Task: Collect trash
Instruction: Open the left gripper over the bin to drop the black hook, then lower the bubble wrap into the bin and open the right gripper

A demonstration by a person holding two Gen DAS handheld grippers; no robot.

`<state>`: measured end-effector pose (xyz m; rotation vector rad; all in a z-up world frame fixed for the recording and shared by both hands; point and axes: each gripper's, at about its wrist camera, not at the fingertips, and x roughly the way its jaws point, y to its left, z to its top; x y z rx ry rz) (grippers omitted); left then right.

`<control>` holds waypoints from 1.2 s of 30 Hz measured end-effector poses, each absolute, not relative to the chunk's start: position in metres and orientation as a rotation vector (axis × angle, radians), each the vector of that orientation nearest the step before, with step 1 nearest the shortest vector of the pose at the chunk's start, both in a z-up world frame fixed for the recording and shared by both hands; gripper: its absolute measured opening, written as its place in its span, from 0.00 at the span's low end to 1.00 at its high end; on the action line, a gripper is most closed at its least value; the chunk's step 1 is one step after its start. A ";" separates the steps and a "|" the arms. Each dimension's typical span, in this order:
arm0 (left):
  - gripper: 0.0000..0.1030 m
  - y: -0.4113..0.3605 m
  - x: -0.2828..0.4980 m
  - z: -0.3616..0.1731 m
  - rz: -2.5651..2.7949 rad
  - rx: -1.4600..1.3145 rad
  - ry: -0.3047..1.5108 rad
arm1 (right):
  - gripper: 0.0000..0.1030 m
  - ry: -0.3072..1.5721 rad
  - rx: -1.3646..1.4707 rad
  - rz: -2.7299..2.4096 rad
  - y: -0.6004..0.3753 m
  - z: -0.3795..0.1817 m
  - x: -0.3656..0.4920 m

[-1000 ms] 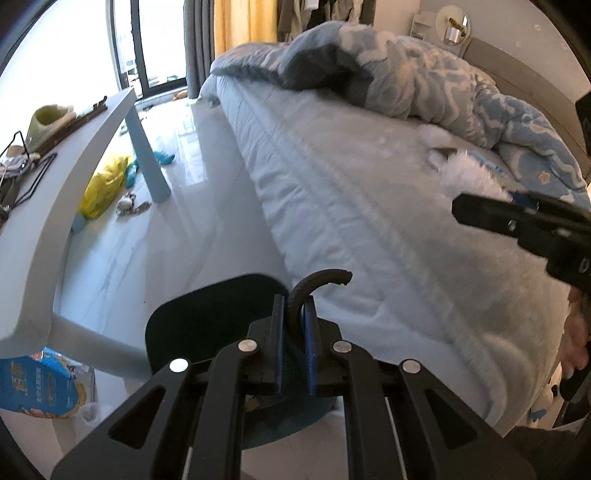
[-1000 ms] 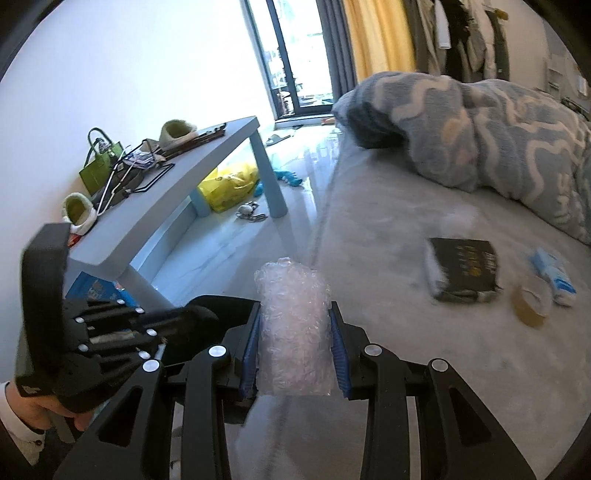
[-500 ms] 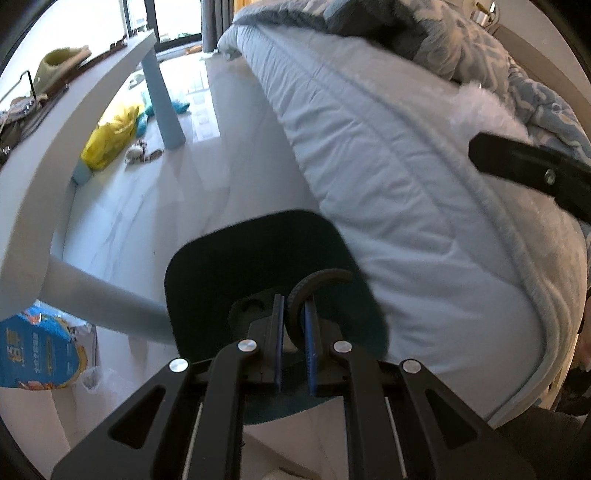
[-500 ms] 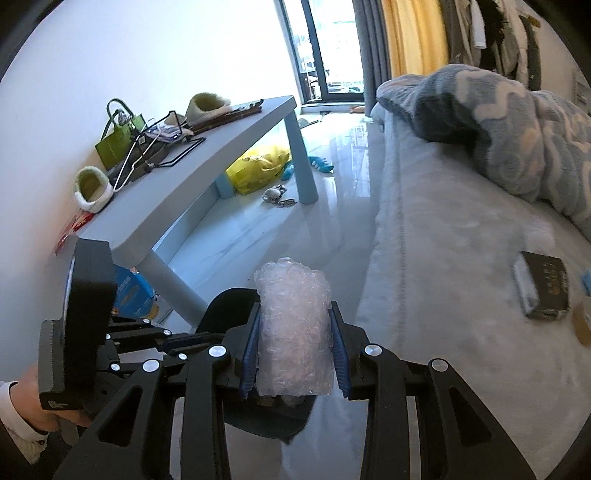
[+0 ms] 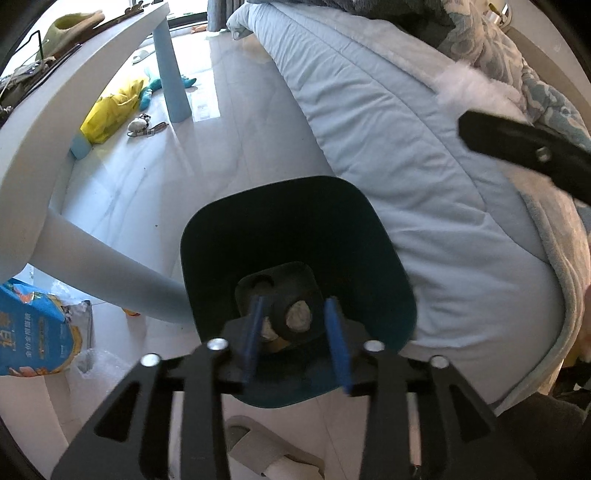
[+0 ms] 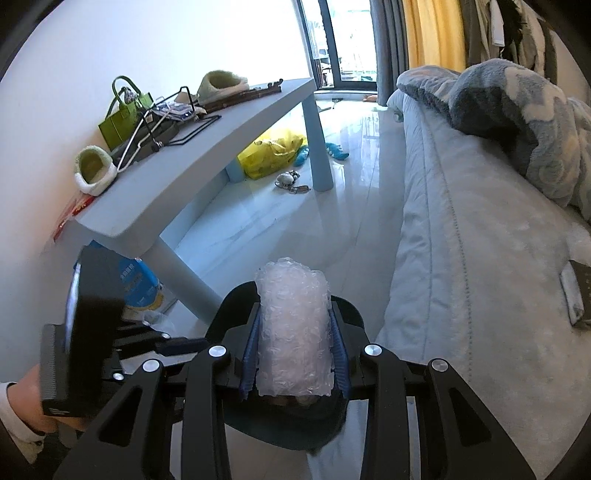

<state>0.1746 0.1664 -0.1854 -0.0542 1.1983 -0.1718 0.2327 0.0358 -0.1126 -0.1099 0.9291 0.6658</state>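
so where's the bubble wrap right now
In the right wrist view the bubble wrap is clamped between the right gripper fingers, just above the dark bin on the floor between the bed and the table.

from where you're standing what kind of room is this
Most likely a bedroom: a bed with a rumpled blanket fills one side, curtains hang by a tall window, and a low table stands along the wall across a glossy floor.

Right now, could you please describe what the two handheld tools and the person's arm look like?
Both the left tool and the right tool have matte black angular linkages with triangular cutouts, round silver fasteners and thin blue finger pads. The left hand shows bare skin and a white cuff.
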 end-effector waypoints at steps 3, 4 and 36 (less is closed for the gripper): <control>0.50 0.170 0.173 -0.184 -0.183 -0.049 1.189 | 0.34 0.944 -0.122 0.659 0.040 -0.120 0.235; 0.56 0.172 0.172 -0.183 -0.185 -0.051 1.185 | 0.34 0.948 -0.125 0.657 0.042 -0.122 0.235; 0.45 0.213 0.157 -0.082 -0.133 -0.211 0.862 | 0.34 1.149 -0.230 0.635 0.100 -0.211 0.238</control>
